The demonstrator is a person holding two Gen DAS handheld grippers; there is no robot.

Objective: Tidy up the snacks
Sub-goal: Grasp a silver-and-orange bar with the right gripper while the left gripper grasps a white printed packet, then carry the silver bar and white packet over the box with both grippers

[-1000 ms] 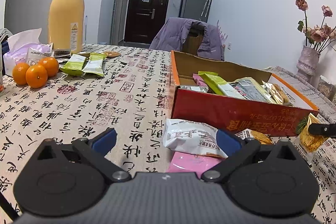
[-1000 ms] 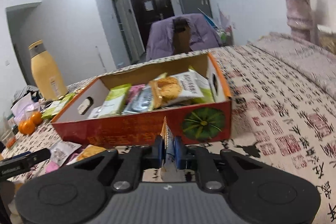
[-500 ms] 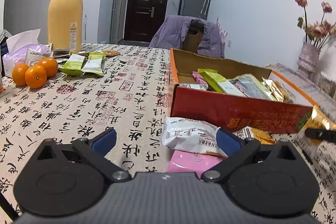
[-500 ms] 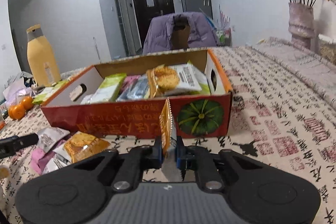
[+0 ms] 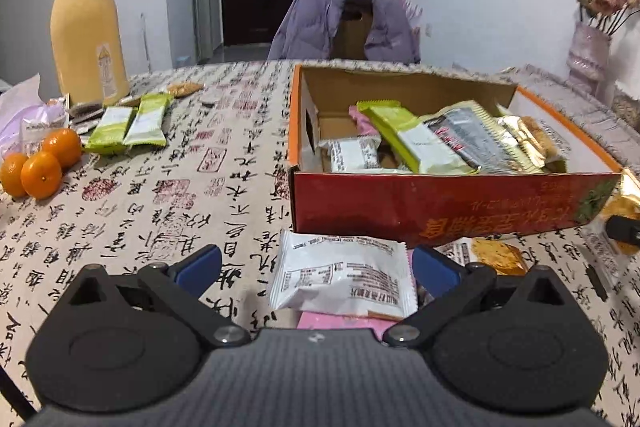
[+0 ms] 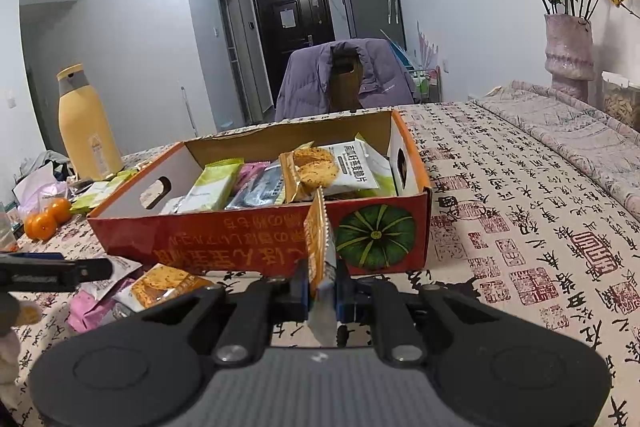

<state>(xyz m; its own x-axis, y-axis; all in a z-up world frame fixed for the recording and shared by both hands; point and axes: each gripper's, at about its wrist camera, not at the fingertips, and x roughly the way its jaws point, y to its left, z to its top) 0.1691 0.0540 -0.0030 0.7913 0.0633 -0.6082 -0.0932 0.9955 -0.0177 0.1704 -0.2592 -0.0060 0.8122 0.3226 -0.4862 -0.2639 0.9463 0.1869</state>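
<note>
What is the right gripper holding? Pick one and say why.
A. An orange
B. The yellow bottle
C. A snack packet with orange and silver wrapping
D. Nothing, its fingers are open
C: in the right wrist view the right gripper is shut on a snack packet, which stands on edge between the blue pads in front of the red box.

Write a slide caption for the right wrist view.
Right gripper pinches an orange snack packet edge-on before the red box of snacks.
</note>
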